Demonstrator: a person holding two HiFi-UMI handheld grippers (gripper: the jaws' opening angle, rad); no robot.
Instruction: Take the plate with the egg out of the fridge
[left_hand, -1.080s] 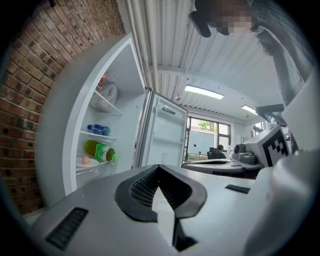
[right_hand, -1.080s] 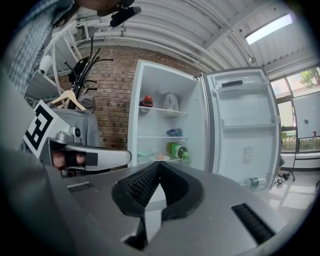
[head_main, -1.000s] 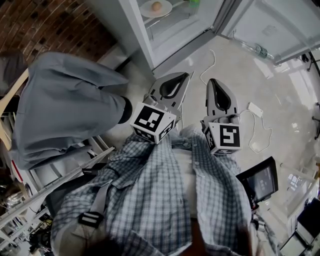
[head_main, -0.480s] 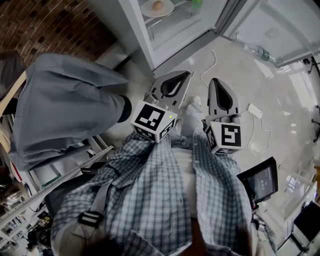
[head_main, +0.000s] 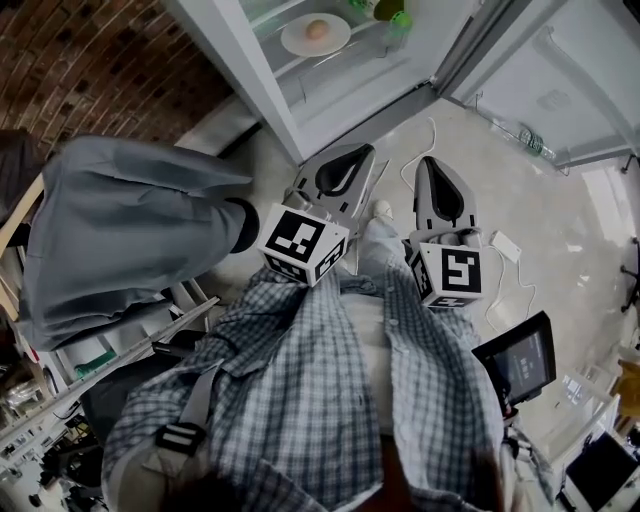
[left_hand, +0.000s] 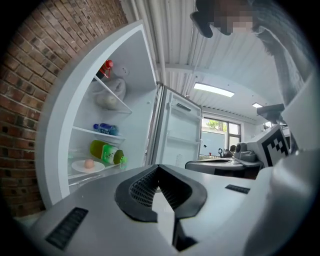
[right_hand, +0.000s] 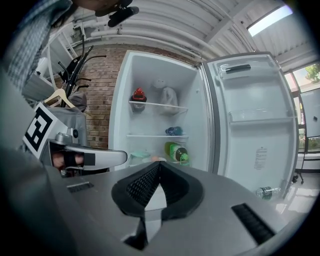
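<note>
The white plate (head_main: 315, 35) with the egg (head_main: 316, 29) on it lies on a lower shelf of the open fridge (head_main: 300, 90), at the top of the head view. Both grippers are held side by side in front of the fridge, pointing at it from a distance. My left gripper (head_main: 365, 152) is shut and holds nothing. My right gripper (head_main: 427, 163) is shut and empty too. In the left gripper view the plate (left_hand: 87, 166) and egg (left_hand: 89, 163) lie left of my gripper (left_hand: 158, 167). In the right gripper view my gripper (right_hand: 159, 164) hides most of the plate (right_hand: 150, 159).
A green bottle (left_hand: 106, 152) lies beside the plate on the same shelf. The fridge door (head_main: 560, 70) stands open to the right with a water bottle (head_main: 530, 145) low in it. A grey garment (head_main: 130, 230) hangs at the left. A white cable (head_main: 510, 262) and a tablet (head_main: 520, 362) lie on the floor.
Both grippers have moved level toward the fridge. The plate, egg and fridge interior sit lower and larger in the head view. Both stay shut.
</note>
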